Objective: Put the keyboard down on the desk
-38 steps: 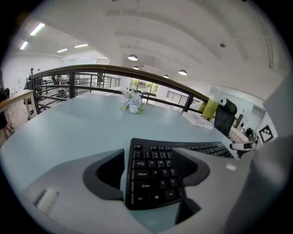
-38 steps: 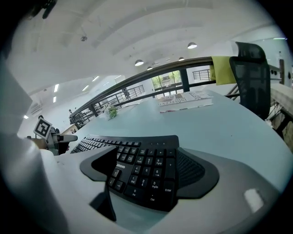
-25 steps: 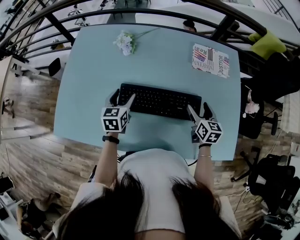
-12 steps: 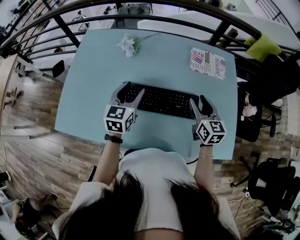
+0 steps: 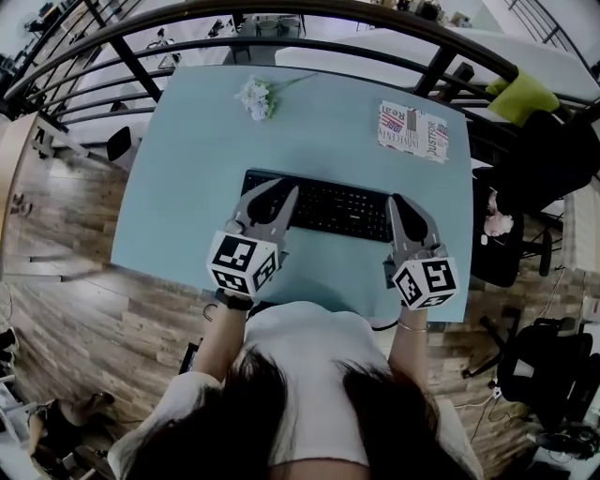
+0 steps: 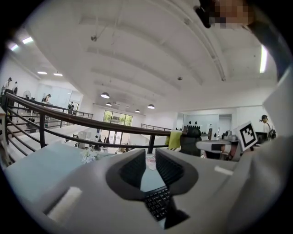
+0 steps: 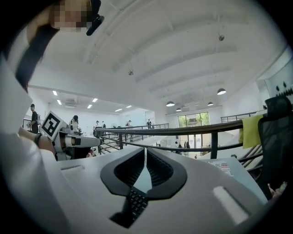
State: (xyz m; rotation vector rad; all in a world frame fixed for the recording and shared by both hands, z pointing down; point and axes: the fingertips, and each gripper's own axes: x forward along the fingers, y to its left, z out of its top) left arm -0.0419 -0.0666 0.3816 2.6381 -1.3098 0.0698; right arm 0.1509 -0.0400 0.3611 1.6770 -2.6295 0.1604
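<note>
Head view: keyboard (image 5: 333, 208) lying flat on desk (image 5: 187, 159), released. I'm lifting both grippers clear. Left gripper (image 5: 279, 191) jaws narrowing to slim gap, right gripper (image 5: 403, 202) jaws closing together, both empty. Placement looking done.

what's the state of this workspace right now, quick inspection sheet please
surface: light blue desk, mostly bare
job's things: black keyboard lies flat on the desk towards the near edge, held by nothing
clutter: flowers near the far edge; magazine at the far right
grippers: left gripper over the keyboard's left end, jaws have just been closing, narrow gap left, nothing between them; right gripper over its right end, jaws have just closed, shut, empty
cables: nothing seen
surroundings: black railing beyond the desk, wood floor, chair at right, yellow-green cloth on the railing
</note>
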